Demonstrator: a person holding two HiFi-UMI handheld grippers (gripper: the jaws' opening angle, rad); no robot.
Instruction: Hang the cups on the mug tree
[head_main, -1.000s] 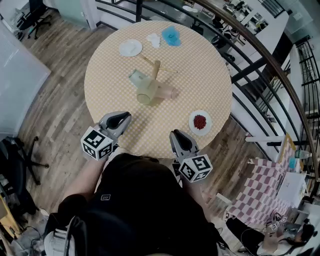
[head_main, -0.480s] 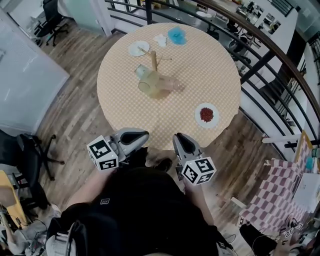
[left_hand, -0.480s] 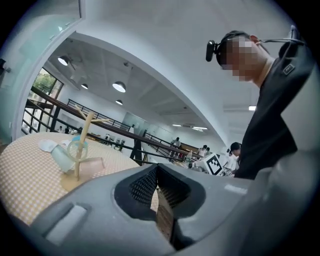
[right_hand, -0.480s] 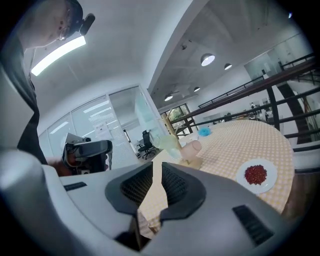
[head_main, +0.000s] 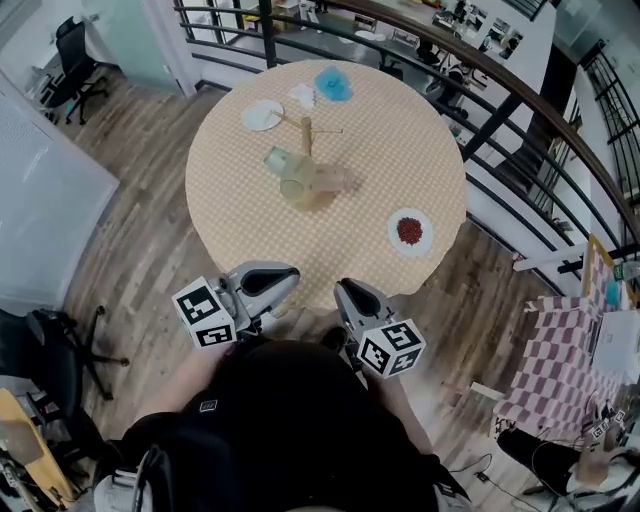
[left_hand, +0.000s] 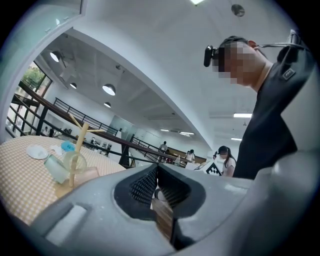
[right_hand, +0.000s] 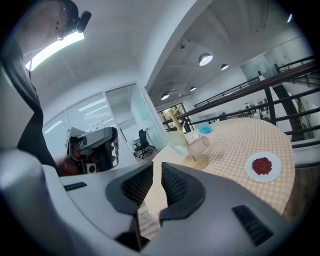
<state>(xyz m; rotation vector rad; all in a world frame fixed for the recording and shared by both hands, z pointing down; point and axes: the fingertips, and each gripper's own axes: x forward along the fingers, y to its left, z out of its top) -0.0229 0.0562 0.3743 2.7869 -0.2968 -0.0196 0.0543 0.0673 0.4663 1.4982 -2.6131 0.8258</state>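
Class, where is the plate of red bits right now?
Head view: the plate sits on the table's right side near its front edge, right of the mug tree.

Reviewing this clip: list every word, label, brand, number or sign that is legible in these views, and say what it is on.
No text can be read in any view.
Left marker cube, on the left tool: black-and-white square markers only, no letters or digits.
Right marker cube, on the right tool: the same, markers only.
Small light mark on the person's black top: too small to read.
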